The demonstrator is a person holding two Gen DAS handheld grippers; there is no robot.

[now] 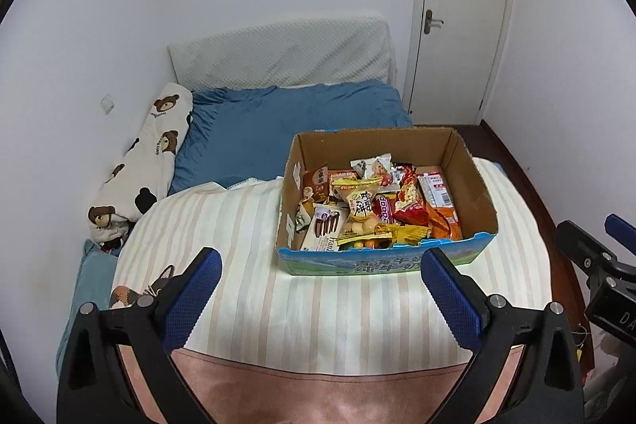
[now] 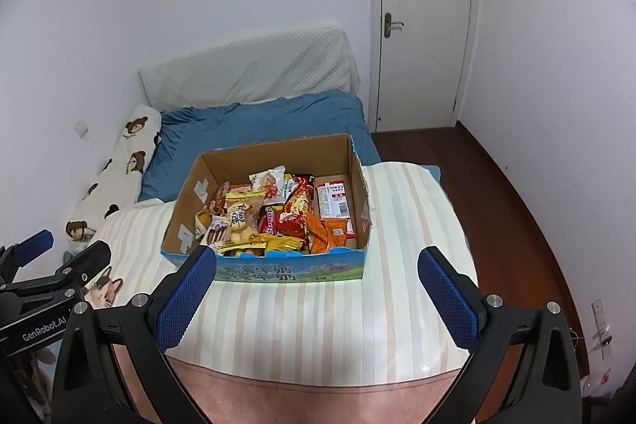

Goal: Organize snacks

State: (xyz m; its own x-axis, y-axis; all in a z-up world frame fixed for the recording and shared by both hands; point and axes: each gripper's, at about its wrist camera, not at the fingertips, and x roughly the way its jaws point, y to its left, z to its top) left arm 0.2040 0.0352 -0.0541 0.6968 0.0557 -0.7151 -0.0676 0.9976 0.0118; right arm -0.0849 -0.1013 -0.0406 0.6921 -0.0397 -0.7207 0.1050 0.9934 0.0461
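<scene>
An open cardboard box (image 1: 471, 181) with a blue printed front stands on a striped quilt and holds several snack packets (image 1: 373, 205), yellow, red, orange and white. It also shows in the right wrist view (image 2: 278, 150), with the snacks (image 2: 286, 217) inside. My left gripper (image 1: 320, 289) is open and empty, hovering above the quilt in front of the box. My right gripper (image 2: 316, 289) is open and empty, also in front of the box. Each gripper appears at the edge of the other's view.
The striped quilt (image 1: 310, 308) covers the near bed. Behind it lie a blue duvet (image 1: 278, 130), a bear-print pillow (image 1: 147, 161) on the left and a white padded headboard (image 1: 282, 54). A closed white door (image 1: 461, 10) and dark wood floor (image 2: 501, 193) are on the right.
</scene>
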